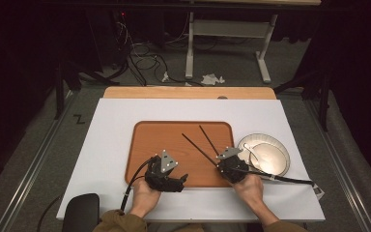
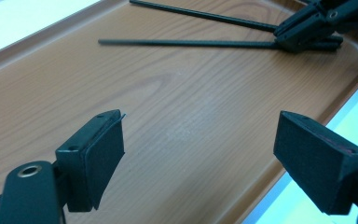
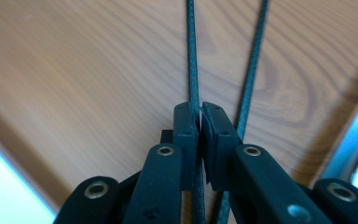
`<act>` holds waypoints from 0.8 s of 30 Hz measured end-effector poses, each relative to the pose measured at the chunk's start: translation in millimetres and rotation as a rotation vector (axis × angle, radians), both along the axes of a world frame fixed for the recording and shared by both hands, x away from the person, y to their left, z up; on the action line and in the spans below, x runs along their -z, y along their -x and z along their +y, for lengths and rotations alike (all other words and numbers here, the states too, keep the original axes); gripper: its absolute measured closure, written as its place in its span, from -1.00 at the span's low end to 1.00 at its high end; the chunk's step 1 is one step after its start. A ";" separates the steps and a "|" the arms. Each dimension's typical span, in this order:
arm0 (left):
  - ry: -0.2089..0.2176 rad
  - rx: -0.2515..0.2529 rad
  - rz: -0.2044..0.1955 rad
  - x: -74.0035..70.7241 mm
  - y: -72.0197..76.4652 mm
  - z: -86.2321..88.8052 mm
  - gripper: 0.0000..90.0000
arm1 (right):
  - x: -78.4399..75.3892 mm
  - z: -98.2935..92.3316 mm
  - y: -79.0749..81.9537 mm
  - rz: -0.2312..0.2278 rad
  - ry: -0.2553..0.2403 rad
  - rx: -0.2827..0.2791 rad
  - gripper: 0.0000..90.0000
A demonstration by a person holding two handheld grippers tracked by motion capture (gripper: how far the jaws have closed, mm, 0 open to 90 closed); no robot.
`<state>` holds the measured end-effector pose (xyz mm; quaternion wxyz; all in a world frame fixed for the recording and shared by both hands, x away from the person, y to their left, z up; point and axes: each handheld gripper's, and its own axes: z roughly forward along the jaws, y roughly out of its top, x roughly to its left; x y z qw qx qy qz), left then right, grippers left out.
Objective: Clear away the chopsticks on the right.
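Your tray (image 1: pixel 147 145) sits mid-table on the sheet (image 1: pixel 111 116); the plate (image 1: pixel 270 140) is just right of it, rim nearly touching the tray's right edge. Two chopsticks (image 1: pixel 198 148) lie over the tray's right half, tips pointing far-left, near ends meeting at your right gripper (image 1: pixel 224 159), w/ one stick between its closed jaws and the other just beside it. Your left gripper (image 1: pixel 176 181) rests at the tray's near edge, left of centre, well apart from the sticks. Behind the table: floor w/ cables (image 1: pixel 142 60) & a 2nd table's legs (image 1: pixel 189 53).
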<state>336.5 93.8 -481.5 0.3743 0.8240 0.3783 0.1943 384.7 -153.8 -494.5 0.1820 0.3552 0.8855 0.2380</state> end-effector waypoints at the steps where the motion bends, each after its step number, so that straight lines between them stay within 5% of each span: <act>1: -0.002 0.002 0.002 0.3 0.0 -0.3 -0.64 | 0.4 -0.4 -0.3 -0.009 0.002 0.006 0.90; 12: -0.004 0.005 0.003 0.7 0.2 -0.9 -0.64 | 1.6 -6.4 -5.7 -0.041 0.024 0.074 0.90; 24: -0.001 0.007 -0.003 0.0 1.6 -1.2 -0.64 | 1.1 -8.3 -7.4 -0.052 0.023 0.075 0.77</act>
